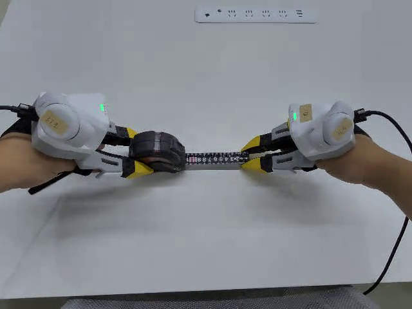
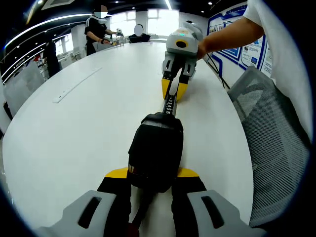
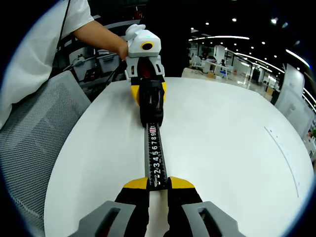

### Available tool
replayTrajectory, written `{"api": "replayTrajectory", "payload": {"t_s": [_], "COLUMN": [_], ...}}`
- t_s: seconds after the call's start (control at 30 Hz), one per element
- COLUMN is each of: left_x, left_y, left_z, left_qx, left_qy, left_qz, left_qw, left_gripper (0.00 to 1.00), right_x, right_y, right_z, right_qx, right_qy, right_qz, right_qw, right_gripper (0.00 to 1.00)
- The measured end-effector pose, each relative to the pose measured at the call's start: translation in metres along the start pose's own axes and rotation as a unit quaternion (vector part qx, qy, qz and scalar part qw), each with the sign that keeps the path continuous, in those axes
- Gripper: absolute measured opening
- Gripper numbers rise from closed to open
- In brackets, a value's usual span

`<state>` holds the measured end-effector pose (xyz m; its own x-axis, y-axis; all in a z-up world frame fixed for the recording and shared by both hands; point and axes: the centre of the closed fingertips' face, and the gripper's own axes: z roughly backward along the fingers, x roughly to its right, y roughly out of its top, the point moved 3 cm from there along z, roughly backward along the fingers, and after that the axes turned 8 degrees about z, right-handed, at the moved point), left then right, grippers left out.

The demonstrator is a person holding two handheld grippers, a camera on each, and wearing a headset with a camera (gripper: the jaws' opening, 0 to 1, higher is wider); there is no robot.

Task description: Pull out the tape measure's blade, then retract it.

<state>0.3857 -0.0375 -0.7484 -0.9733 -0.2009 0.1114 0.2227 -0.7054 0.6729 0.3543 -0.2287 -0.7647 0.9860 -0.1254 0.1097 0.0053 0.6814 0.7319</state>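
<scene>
Head view: the left hand-held gripper [image 1: 137,152] is seen clenched around the black tape measure [image 1: 158,151], held low over the white tabletop [image 1: 206,225], left of centre; whether it rests there cannot be told. The right hand-held gripper [image 1: 252,154] is pinched on the tip of the blade [image 1: 215,158], a short length of which lies exposed between the two.

The thin tip could be lost from the jaws if the pull is angled off the line of the case, and the blade would then likely snap back. A twist could kink it.

A power strip [image 1: 255,14] lies well apart at the far side, and a black cable [image 1: 393,257] is trailed off the right edge. Neither is placed in the blade's path.
</scene>
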Motion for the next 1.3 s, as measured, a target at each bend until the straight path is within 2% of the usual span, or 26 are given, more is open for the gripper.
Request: {"api": "replayTrajectory", "payload": {"t_s": [1.3], "left_x": [-0.001], "left_y": [0.000], "left_z": [-0.001], "left_qx": [-0.004], "left_qy": [0.000], "left_qz": [0.000], "left_qw": [1.0000], "left_gripper": [0.26], "right_x": [0.001], "right_y": [-0.046], "right_z": [0.049], "right_qx": [-0.039], "right_qy": [-0.016], "right_qz": [-0.017], "right_qw": [0.9990], "right_gripper": [0.10]}}
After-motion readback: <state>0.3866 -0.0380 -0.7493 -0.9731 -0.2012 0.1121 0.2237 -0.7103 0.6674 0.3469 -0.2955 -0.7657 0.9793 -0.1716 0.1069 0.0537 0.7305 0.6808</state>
